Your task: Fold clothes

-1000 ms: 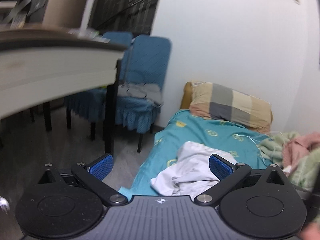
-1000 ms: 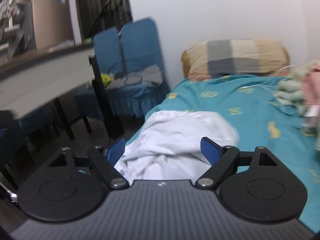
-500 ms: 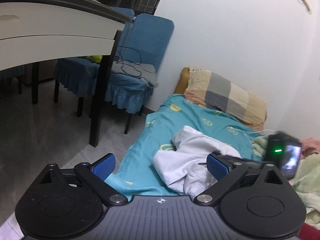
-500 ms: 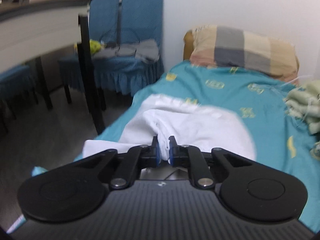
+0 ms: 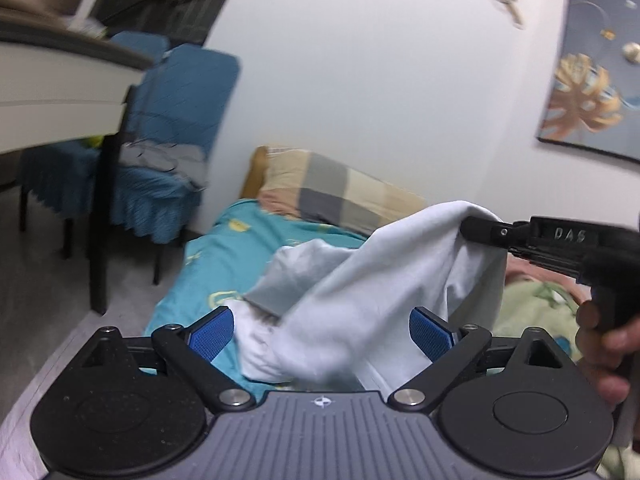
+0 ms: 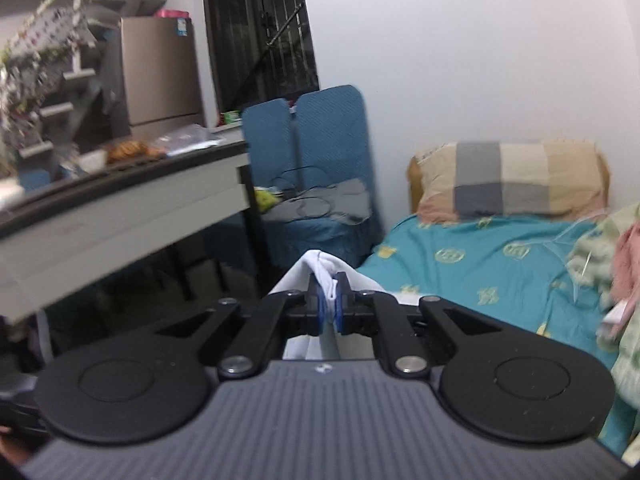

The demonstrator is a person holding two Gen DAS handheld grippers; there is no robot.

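Note:
A white garment [image 5: 372, 280] hangs lifted above the teal bed sheet [image 5: 216, 264]. In the left wrist view my right gripper [image 5: 466, 229] comes in from the right and pinches the garment's top edge. In the right wrist view the right gripper [image 6: 329, 304] is shut on a fold of the white garment [image 6: 320, 266]. My left gripper [image 5: 320, 328] is open, its blue pads [image 5: 210, 334] on either side of the hanging cloth, not closed on it.
A plaid pillow [image 5: 340, 196] lies at the head of the bed. Blue covered chairs [image 5: 172, 152] and a desk [image 5: 60, 92] stand left of the bed. Green and pink bedding [image 6: 600, 264] is piled on the bed's right side. A picture [image 5: 592, 80] hangs on the wall.
My right gripper closed on the white garment and raised it off the bed. The left gripper stayed open and now has the hanging cloth between its pads.

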